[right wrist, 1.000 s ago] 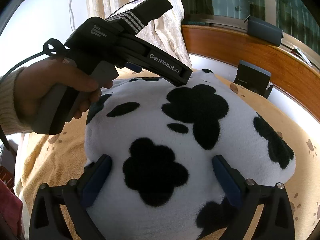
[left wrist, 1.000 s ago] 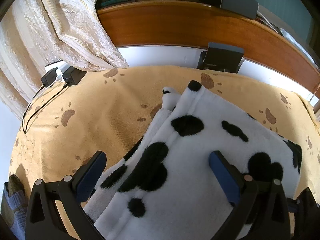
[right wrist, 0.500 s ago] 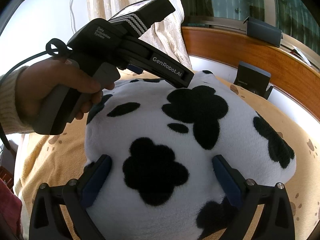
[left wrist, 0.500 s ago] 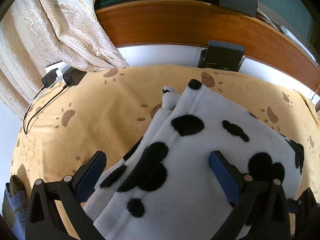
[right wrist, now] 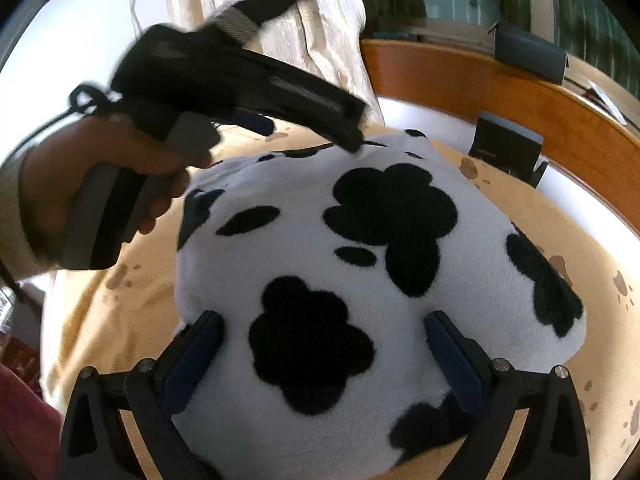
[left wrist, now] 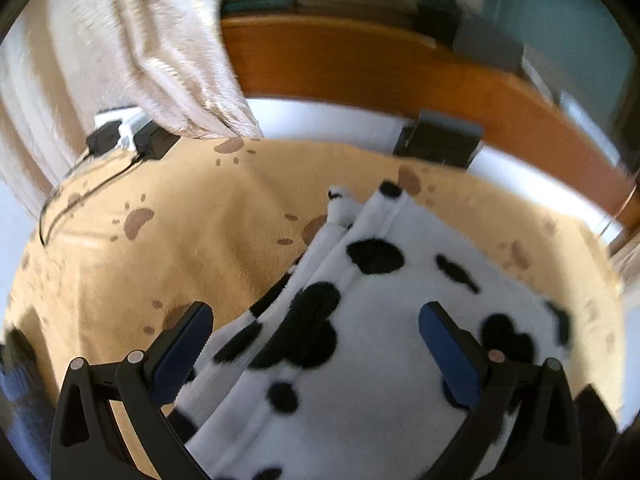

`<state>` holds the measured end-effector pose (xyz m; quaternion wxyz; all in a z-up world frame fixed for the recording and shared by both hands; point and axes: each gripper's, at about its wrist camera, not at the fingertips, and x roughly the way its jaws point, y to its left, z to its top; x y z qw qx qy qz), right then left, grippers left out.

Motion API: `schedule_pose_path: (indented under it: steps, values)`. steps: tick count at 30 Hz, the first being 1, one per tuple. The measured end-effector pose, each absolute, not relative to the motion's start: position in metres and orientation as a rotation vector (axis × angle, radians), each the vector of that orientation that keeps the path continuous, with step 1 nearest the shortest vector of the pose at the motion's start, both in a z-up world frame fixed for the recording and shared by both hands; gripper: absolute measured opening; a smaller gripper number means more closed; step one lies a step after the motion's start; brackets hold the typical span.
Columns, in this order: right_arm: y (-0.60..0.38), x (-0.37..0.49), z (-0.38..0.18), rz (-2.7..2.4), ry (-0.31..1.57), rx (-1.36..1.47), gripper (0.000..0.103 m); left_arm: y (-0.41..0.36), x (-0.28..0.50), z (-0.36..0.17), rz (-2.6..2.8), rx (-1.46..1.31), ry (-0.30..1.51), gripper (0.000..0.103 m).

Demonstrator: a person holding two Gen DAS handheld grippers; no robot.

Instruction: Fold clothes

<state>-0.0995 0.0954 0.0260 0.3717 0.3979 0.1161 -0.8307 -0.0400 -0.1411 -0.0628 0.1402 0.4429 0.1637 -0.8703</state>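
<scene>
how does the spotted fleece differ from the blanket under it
The spotted fleece is white with large black blotches; the tan blanket has small brown paw prints. The fleece is folded into a thick, layered bundle, while the blanket lies spread flat beneath it and reaches well past its edges. Both look soft and plush.

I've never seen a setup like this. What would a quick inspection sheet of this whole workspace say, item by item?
Surface: tan paw-print blanket covering a bed.
Job's things: white fleece garment with black spots, lying folded in layers on the blanket.
Clutter: black box at the bed's far edge; grey box on the wooden ledge.
Grippers: left tool open over the garment, held in a hand; right tool open, straddling the garment.
Cables: black cable from chargers in a white power strip.
Surroundings: cream curtain, window behind the ledge.
</scene>
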Motion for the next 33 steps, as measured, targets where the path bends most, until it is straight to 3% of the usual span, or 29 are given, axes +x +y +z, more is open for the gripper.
schedule_pose_path:
  steps: [8, 19, 25, 33]
  values:
    - [0.133, -0.126, 0.051, -2.278, 0.205, 1.022, 0.102, -0.181, 0.056, -0.051, -2.406, 1.157, 0.917, 0.103]
    - [0.112, -0.157, 0.04, -2.274, 0.341, 1.033, 0.102, -0.157, 0.098, -0.124, -2.143, 1.231, 1.419, 0.103]
    - [0.107, -0.158, 0.022, -2.276, 0.386, 1.038, 0.102, -0.165, 0.096, -0.148, -2.024, 1.167, 1.603, 0.103]
    - [0.109, -0.157, 0.015, -2.29, 0.376, 1.011, 0.102, -0.179, 0.08, -0.151, -2.022, 1.089, 1.693, 0.103]
